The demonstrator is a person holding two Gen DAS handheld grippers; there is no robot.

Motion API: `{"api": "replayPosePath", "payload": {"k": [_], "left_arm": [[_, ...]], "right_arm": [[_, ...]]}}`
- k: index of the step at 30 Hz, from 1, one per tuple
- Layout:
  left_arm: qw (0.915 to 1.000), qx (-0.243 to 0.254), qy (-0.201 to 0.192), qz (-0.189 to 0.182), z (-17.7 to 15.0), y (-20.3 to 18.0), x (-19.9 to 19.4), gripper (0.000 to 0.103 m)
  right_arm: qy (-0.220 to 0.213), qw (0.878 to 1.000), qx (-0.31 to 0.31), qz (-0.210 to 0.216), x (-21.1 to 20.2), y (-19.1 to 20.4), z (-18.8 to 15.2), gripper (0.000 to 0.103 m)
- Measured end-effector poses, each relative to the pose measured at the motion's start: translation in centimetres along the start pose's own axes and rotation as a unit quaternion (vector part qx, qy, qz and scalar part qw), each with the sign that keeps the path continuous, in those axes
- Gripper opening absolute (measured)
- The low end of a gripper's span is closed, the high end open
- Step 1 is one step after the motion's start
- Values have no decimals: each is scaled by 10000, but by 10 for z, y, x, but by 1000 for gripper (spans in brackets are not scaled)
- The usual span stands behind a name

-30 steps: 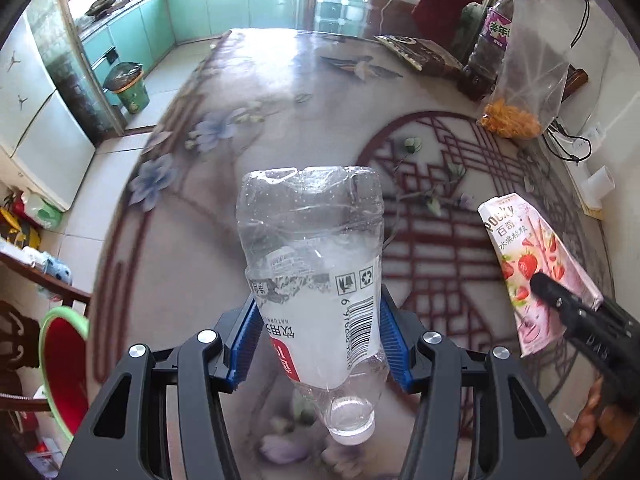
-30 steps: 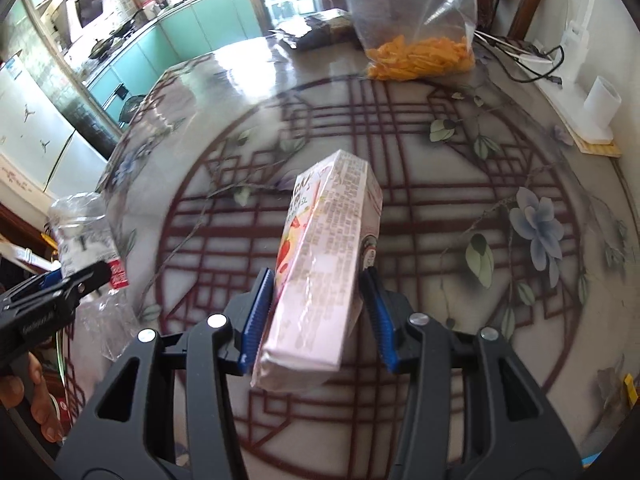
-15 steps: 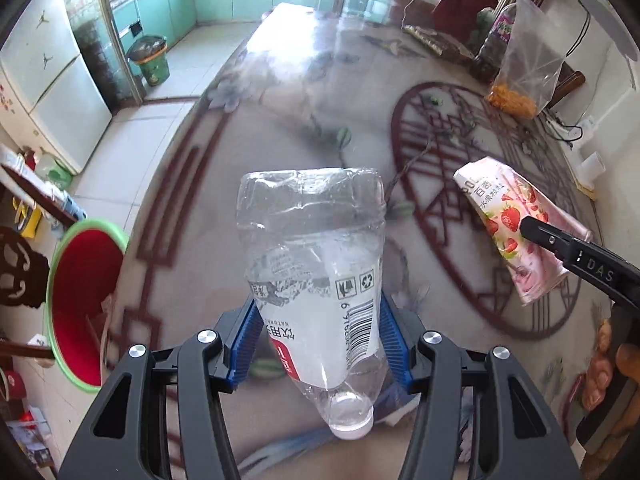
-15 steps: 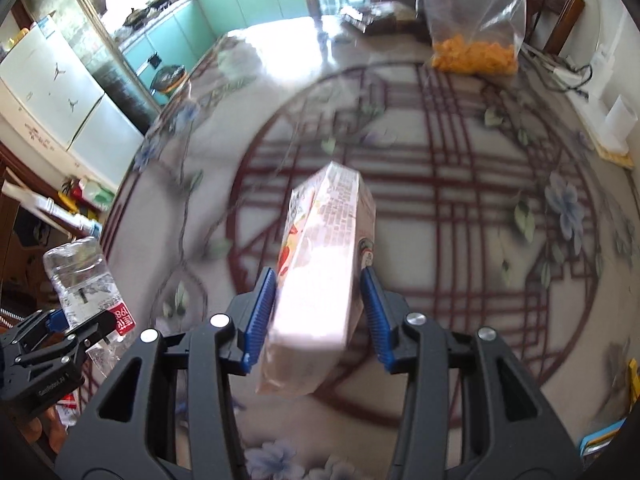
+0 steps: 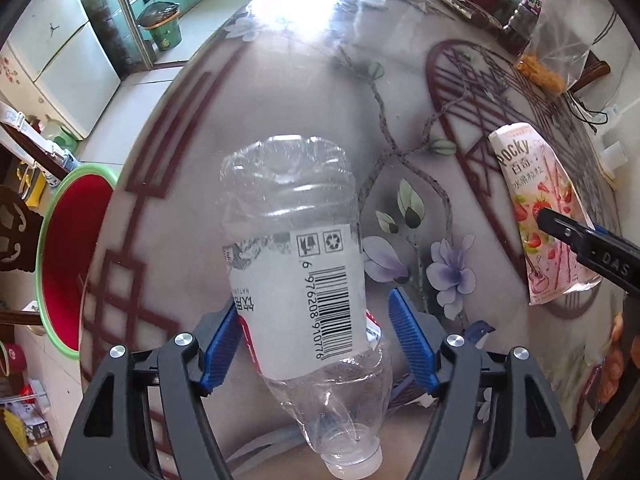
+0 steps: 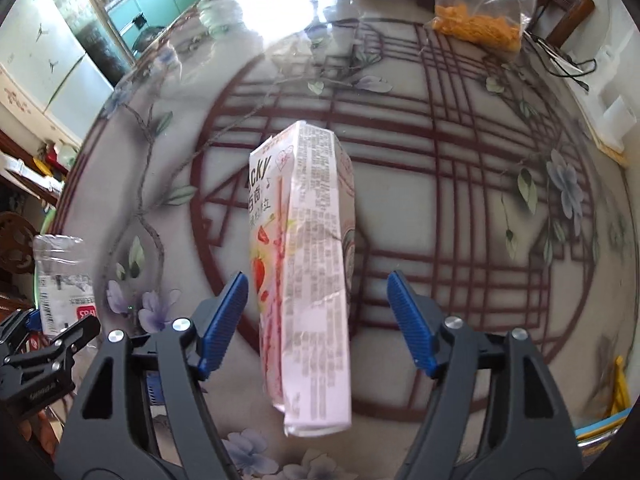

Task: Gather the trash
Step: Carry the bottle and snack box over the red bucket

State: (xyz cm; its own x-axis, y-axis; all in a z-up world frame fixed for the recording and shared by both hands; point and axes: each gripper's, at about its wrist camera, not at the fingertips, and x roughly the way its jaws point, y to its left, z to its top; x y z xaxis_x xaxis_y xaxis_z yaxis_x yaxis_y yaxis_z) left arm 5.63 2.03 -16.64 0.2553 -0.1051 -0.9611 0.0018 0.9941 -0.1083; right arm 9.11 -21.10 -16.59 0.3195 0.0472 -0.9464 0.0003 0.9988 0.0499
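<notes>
A crushed clear plastic bottle point(image 5: 296, 264) with a white barcode label hangs cap-down between the blue pads of my left gripper point(image 5: 312, 308). Its jaws are opening, and the right pad point(image 5: 408, 336) stands clear of the bottle. A pink Pocky strawberry box point(image 6: 308, 272) stands on end between the pads of my right gripper point(image 6: 316, 280), whose jaws are also opening, with a gap on each side. Both point steeply down over the flower-patterned table point(image 5: 280, 92). The left wrist view also shows the box point(image 5: 536, 200) and the right gripper's finger point(image 5: 580, 236).
A red basin with a green rim point(image 5: 60, 260) stands on the floor just past the table's left edge. A green waste bin point(image 5: 160, 28) is farther off by the cabinets. A clear bag of orange snacks point(image 6: 476, 24) and cables point(image 6: 560, 60) lie at the table's far right.
Both grippers' jaws have widened, so the bottle and the box are no longer clamped. Both hands have moved toward the table's left edge, and the red basin has come closer.
</notes>
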Motion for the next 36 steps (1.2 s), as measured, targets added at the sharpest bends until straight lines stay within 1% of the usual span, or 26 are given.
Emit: {"api": "replayPosePath", "payload": {"k": [1, 4, 7, 12, 17, 20, 28, 32, 36], "left_arm": [[10000, 58, -23, 48, -1, -2, 1, 63], [9999, 105, -68, 30, -4, -1, 1, 59], [9999, 41, -96, -57, -4, 5, -5, 58], [9992, 84, -390, 5, -4, 14, -27, 57], [9979, 126, -628, -49, 1, 27, -48, 56], [9967, 211, -770, -153, 4, 37, -57, 56], [9942, 407, -908, -413, 10, 61, -70, 56], [9940, 445, -906, -413, 15, 77, -70, 56], [9944, 381, -890, -419, 18, 98, -70, 56]], "right_arm": [[41, 9999, -135, 23, 3, 3, 0, 51], [24, 9996, -280, -51, 3, 7, -1, 50], [1, 9998, -199, 60, -2, 6, -2, 49], [-331, 9989, -200, 273, -31, 19, -2, 48], [-593, 9970, -263, 416, -53, 41, 3, 48], [-718, 9962, -303, 380, -63, 56, 6, 48], [-838, 9959, -266, 210, -79, 88, 4, 49], [-886, 9957, -242, 120, -83, 107, 3, 49], [-903, 9955, -276, 75, -85, 127, 1, 49]]}}
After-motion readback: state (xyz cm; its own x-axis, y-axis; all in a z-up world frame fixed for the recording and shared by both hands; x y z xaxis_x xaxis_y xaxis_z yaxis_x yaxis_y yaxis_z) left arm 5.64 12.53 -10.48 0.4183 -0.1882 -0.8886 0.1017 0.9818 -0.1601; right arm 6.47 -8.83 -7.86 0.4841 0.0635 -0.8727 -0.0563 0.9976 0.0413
